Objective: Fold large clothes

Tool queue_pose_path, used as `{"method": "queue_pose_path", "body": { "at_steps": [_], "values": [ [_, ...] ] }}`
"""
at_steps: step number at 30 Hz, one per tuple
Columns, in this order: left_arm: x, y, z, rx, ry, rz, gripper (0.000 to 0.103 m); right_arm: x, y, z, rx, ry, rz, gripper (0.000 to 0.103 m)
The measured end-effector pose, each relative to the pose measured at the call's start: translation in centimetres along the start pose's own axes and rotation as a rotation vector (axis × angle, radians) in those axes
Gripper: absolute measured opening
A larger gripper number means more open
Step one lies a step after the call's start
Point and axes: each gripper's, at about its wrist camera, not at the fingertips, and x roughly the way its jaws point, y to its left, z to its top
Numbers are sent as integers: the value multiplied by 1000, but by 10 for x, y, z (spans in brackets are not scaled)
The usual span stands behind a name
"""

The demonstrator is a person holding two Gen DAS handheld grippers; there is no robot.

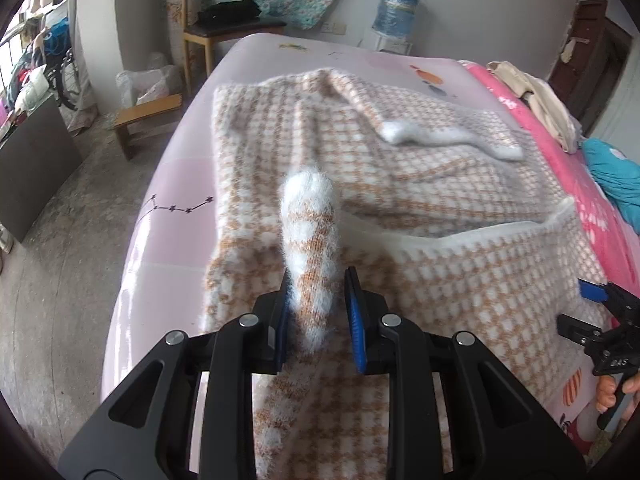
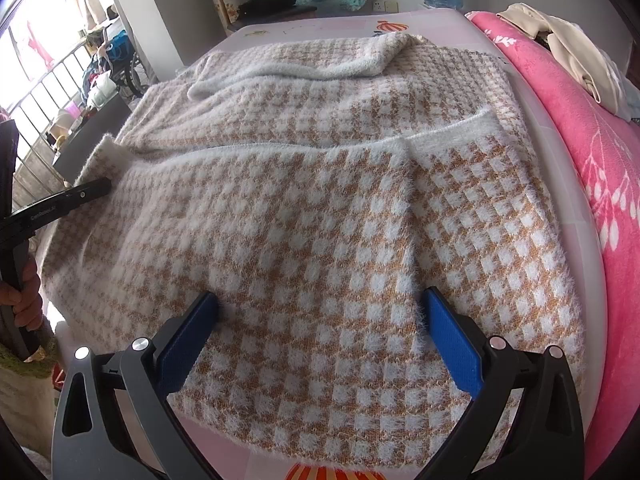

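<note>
My bed (image 1: 168, 240) with its pale pink sheet fills both views, and across it lies the fuzzy orange-and-white checked sweater (image 2: 304, 216), spread wide, its near part folded over so a white hem runs across the middle. Along the far side of the mattress sits a pink floral blanket (image 2: 580, 160) with cream cloth piled on it. Beyond the bed stands a wooden chair (image 1: 216, 28) against the wall.

My left gripper (image 1: 318, 304) points steeply down over the sweater's left side. Its blue pads pinch a sleeve (image 1: 310, 232) that rises as a narrow fuzzy roll from between them, white cuff at the tip, lifted off the garment below.

My right gripper (image 2: 320, 320) also tilts steeply downward, over the near folded part of the sweater. Its jaws stand spread wide, nothing between the pads but the flat knit beneath, and whether the fingertips touch the fabric I cannot tell. My right hand (image 1: 612, 396) wraps its handle at the left view's edge.
</note>
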Motion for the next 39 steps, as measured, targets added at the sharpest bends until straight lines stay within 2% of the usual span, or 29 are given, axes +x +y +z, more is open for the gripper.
{"method": "queue_pose_path", "body": {
  "at_steps": [2,4,5,10,13,18,24,27,32,39],
  "values": [
    [-1,-7,-4,31,0,21,23,0,0,0,0,1,0,98],
    [9,-9,-6,54,32,119,23,0,0,0,-1,0,2,98],
    [13,-10,-7,63,43,154,26,0,-1,0,-1,0,4,98],
    [14,-10,-8,44,39,169,27,-9,-11,-1,12,1,44,98],
    [15,-14,-9,67,35,191,27,-27,-26,0,28,-44,68,98],
    [16,-17,-9,77,36,202,27,-59,-58,15,25,-138,55,95],
    [17,-14,-9,51,32,190,27,-49,-85,42,-12,-124,7,80],
    [18,-16,-9,56,31,198,27,-34,-97,52,3,-96,19,71],
    [18,-16,-9,57,34,202,27,-16,-122,56,84,-44,116,55],
    [19,-19,-8,78,46,220,27,-16,-130,31,114,30,179,46]
  ]
}}
